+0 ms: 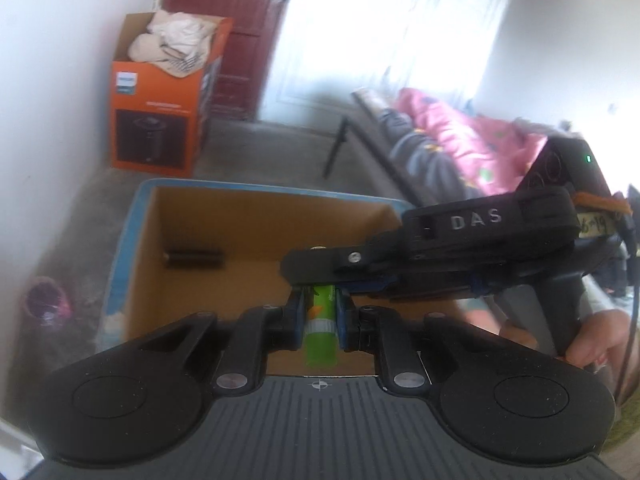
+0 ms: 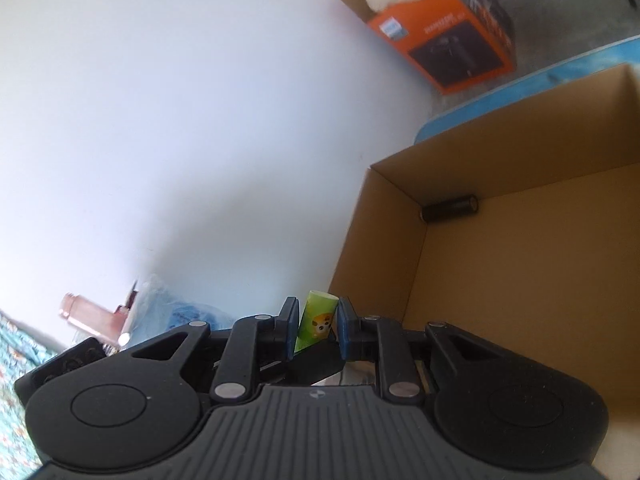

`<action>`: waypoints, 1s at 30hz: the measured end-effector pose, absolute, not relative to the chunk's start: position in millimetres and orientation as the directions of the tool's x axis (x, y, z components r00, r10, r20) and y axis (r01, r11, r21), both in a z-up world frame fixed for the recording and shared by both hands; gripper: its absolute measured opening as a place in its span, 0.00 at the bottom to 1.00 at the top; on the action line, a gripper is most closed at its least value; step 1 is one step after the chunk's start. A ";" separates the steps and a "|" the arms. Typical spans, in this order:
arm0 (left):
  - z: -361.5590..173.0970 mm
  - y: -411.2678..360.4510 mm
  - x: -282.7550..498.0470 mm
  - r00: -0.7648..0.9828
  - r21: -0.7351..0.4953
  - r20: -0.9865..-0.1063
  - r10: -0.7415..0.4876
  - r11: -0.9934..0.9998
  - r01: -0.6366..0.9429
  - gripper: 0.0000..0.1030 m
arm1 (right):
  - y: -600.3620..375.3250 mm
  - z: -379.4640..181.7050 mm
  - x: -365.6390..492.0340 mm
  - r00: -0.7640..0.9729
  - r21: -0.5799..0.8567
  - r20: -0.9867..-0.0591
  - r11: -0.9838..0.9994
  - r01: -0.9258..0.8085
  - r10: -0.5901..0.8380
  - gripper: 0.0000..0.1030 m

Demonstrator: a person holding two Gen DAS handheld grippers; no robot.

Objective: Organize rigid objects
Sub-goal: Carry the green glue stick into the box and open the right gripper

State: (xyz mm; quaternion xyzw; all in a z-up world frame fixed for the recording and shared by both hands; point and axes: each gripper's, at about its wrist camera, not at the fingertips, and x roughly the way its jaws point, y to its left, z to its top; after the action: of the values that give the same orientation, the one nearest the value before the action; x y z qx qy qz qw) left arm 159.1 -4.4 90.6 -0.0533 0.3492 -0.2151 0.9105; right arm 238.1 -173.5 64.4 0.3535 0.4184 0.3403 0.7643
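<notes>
A small green tube [image 1: 322, 322] with a cartoon sticker sits between the blue pads of my left gripper [image 1: 320, 316], above the open cardboard box [image 1: 256, 200]. My right gripper [image 2: 316, 326] comes in from the right and its pads also close on the same green tube [image 2: 316, 322]. The right gripper's black body [image 1: 460, 248] crosses over the tube in the left wrist view. A dark cylinder [image 1: 194, 258] lies on the box floor by the far wall; it also shows in the right wrist view [image 2: 450, 208].
An orange appliance box [image 1: 160, 112] filled with cloth stands against the white wall behind. A bed with pink bedding [image 1: 472, 136] is at the right. A purple pot [image 1: 46, 304] sits on the floor at left. A pink bottle [image 2: 92, 316] lies at left in the right wrist view.
</notes>
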 end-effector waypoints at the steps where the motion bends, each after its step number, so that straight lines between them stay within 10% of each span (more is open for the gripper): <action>1: 85.3 -5.0 170.6 0.661 -0.227 -0.637 -0.397 0.916 0.331 0.14 | -168.6 59.4 251.2 0.398 0.821 -0.425 0.531 -0.209 0.813 0.21; 14: 42.6 -4.1 238.5 0.608 -0.063 -0.771 -0.192 0.972 0.227 0.19 | -111.0 -21.8 377.4 0.227 0.700 -0.686 0.712 -0.054 0.691 0.21; 30: 78.5 -0.8 181.1 0.682 -0.095 -0.688 -0.247 0.963 0.252 0.32 | -145.5 18.9 351.1 0.328 0.755 -0.598 0.652 -0.077 0.731 0.23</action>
State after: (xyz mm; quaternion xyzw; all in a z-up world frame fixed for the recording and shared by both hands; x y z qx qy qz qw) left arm 181.1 -0.8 78.5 0.0035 0.3746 -0.1358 0.9172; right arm 351.1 -145.5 18.9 0.3187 0.5134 0.2694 0.7498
